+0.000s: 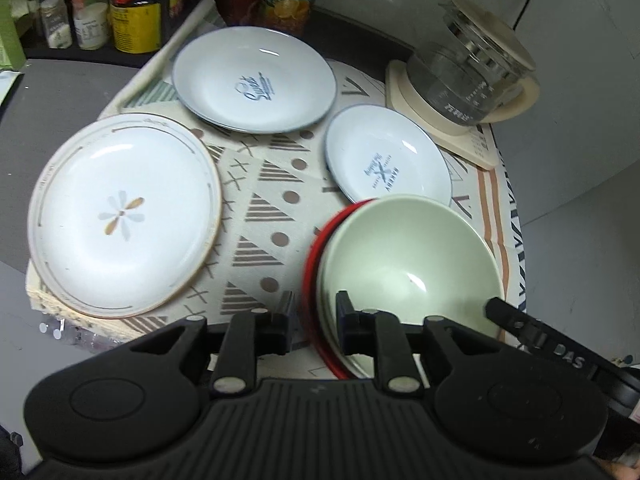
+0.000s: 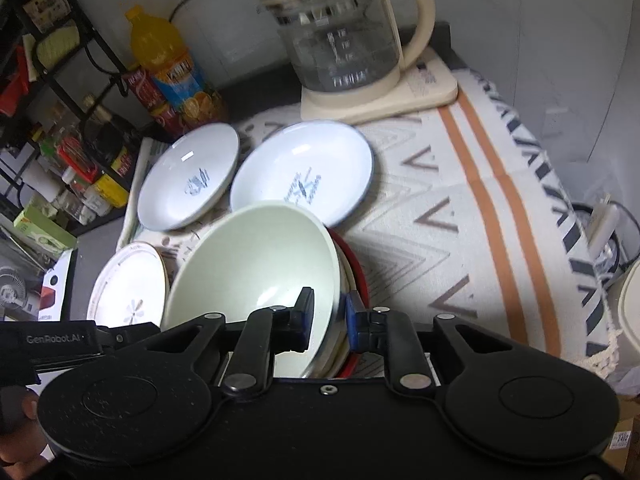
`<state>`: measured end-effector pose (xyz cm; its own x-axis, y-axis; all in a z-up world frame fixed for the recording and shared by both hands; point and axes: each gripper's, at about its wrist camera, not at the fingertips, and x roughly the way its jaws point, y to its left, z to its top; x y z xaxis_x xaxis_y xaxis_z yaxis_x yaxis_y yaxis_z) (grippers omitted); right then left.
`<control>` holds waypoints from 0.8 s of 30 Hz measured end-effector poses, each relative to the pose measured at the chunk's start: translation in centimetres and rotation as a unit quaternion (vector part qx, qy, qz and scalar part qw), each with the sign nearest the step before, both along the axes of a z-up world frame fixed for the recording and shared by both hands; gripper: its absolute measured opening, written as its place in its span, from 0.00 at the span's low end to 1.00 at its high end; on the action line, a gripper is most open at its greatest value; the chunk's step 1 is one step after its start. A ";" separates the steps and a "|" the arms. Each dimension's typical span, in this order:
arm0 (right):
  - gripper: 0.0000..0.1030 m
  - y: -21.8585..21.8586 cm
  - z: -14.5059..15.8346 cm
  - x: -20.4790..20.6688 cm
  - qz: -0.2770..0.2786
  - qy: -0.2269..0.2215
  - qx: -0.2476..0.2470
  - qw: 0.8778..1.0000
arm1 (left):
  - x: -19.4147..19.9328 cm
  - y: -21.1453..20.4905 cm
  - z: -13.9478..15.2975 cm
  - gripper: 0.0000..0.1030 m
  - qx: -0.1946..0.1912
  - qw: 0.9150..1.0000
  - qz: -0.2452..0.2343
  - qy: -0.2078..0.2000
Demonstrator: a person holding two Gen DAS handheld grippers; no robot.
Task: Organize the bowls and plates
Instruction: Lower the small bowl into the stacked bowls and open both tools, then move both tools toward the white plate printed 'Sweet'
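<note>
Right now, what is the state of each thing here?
Bowls: nested, green on top.
Plates: three, empty, face up.
Kettle: upright, lid on.
Left hand-held gripper: open, astride bowls' rim.
Right hand-held gripper: astride bowls' rim, grip unclear.

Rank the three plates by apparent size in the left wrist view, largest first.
1. Flower plate, though it is nearest the camera.
2. Script-lettered plate.
3. Crossed-utensils plate.
</note>
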<state>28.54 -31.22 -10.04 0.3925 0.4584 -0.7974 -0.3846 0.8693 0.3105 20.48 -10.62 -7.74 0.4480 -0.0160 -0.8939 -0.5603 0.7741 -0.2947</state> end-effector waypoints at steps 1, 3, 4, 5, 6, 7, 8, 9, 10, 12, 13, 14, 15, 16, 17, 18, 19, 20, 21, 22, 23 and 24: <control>0.20 0.1 0.3 -0.1 0.002 -0.006 -0.002 1.000 | -0.2 0.3 0.1 0.28 0.002 1.000 0.003 0.000; 0.25 0.5 0.9 -0.2 0.007 -0.011 -0.007 1.000 | -0.6 0.9 0.5 0.40 0.008 1.000 0.011 -0.004; 0.30 0.7 1.0 -0.1 0.008 -0.012 -0.008 1.000 | -0.8 1.3 0.7 0.49 0.016 1.000 0.015 -0.006; 0.35 0.9 1.2 0.0 0.010 -0.015 -0.008 1.000 | -1.1 1.6 0.9 0.57 0.024 0.999 0.020 -0.007; 0.37 1.2 1.3 -0.1 0.013 -0.019 -0.010 1.000 | -1.3 2.0 1.1 0.60 0.031 0.999 0.025 -0.007; 0.39 1.4 1.6 -0.1 0.015 -0.025 -0.008 1.000 | -1.5 2.5 1.3 0.65 0.035 0.999 0.027 -0.009; 0.45 1.6 1.9 -0.2 0.018 -0.030 -0.003 0.999 | -1.7 2.9 1.4 0.71 0.038 0.999 0.030 -0.010; 0.48 1.8 2.3 -0.2 0.021 -0.034 -0.001 0.999 | -1.9 3.3 1.6 0.74 0.040 0.999 0.033 -0.011; 0.52 2.0 2.6 -0.3 0.021 -0.039 -0.001 0.999 | -2.1 3.7 1.6 0.79 0.043 0.998 0.036 -0.012; 0.52 2.6 3.0 -0.5 0.029 -0.045 0.003 0.999 | -2.5 4.5 1.7 0.81 0.050 0.998 0.042 -0.011; 0.52 3.1 3.1 -0.5 0.033 -0.044 0.006 0.998 | -2.6 4.9 1.7 0.81 0.053 0.998 0.044 -0.008; 0.52 3.6 3.2 -0.5 0.038 -0.042 0.009 0.998 | -2.7 5.4 1.6 0.81 0.053 0.998 0.044 -0.006; 0.53 4.1 3.2 -0.6 0.042 -0.040 0.010 0.998 | -2.9 5.8 1.5 0.81 0.052 0.998 0.043 -0.006; 0.54 4.7 3.3 -0.8 0.047 -0.038 0.012 0.998 | -3.0 6.3 1.4 0.81 0.050 0.998 0.043 -0.004; 0.55 5.3 3.3 -0.9 0.052 -0.036 0.015 0.998 | -3.2 6.7 1.3 0.81 0.050 0.998 0.045 0.001; 0.55 6.0 3.2 -1.0 0.055 -0.033 0.016 0.998 | -3.3 7.2 1.2 0.81 0.049 0.998 0.047 0.005; 0.55 6.6 3.3 -1.1 0.056 -0.030 0.015 0.998 | -3.5 7.7 1.2 0.82 0.049 0.998 0.046 0.004; 0.56 7.2 3.3 -1.3 0.058 -0.029 0.016 0.998 | -3.7 8.1 1.2 0.82 0.049 0.998 0.043 0.002; 0.57 7.8 3.4 -1.5 0.061 -0.028 0.019 0.998 | -3.7 8.5 1.2 0.82 0.050 0.998 0.041 0.004; 0.61 8.5 3.4 -1.7 0.067 -0.028 0.021 0.997 | -3.7 8.9 1.1 0.82 0.049 0.998 0.040 0.006; 0.62 9.1 3.4 -1.9 0.069 -0.029 0.020 0.997 | -3.7 9.4 1.0 0.82 0.047 0.998 0.040 0.008; 0.63 9.7 3.4 -2.0 0.070 -0.030 0.018 0.997 | -3.7 9.8 1.0 0.82 0.045 0.998 0.039 0.008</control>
